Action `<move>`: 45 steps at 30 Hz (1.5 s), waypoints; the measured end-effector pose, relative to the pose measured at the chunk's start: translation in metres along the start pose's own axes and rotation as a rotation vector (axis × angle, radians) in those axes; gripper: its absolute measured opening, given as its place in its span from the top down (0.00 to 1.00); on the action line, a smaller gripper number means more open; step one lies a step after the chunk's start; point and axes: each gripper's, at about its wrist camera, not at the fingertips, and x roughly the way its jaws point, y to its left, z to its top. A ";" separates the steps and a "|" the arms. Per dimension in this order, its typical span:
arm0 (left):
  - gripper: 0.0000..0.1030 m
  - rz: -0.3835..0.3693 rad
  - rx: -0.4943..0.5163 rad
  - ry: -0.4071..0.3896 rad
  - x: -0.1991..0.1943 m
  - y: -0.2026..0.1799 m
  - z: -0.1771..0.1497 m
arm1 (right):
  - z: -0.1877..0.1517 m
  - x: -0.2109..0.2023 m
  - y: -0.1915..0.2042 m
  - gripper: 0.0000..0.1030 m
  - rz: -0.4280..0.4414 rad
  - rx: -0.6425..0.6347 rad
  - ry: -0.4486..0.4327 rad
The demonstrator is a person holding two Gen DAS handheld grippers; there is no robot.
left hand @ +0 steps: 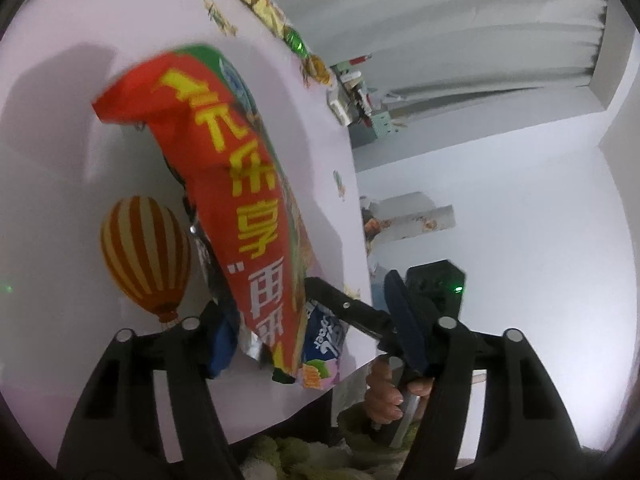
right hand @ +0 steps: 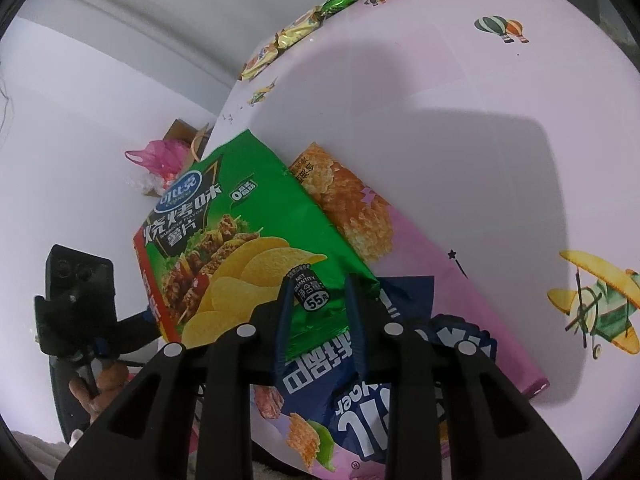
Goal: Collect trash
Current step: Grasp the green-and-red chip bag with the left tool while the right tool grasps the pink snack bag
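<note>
A green and red chip bag (right hand: pixel 240 236) lies over a pink and blue snack bag (right hand: pixel 400 360) at the near edge of the pink table (right hand: pixel 460 140). My right gripper (right hand: pixel 320 320) is shut on the chip bag's lower corner. In the left wrist view the same chip bag (left hand: pixel 240 200) hangs edge-on, red side showing, with the pink and blue bag (left hand: pixel 320 344) under it. My left gripper (left hand: pixel 320 352) is wide open around the bags; the right gripper (left hand: pixel 360 312) reaches in from the right.
Several small candy and snack wrappers (right hand: pixel 304 28) lie along the table's far edge, also in the left wrist view (left hand: pixel 256 0). A pink plastic bag (right hand: pixel 160 158) and a cardboard box (right hand: pixel 180 130) sit on the floor beyond the table.
</note>
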 end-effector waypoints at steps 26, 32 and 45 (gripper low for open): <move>0.98 0.384 0.249 0.058 0.032 -0.003 -0.001 | -0.014 -0.048 -0.046 0.56 0.024 0.168 0.037; 0.98 0.396 0.257 0.063 0.036 -0.001 -0.001 | -0.028 -0.042 -0.045 0.56 0.103 0.205 0.087; 0.98 0.400 0.258 0.067 0.038 0.002 -0.001 | -0.023 -0.021 -0.046 0.72 0.217 0.272 0.109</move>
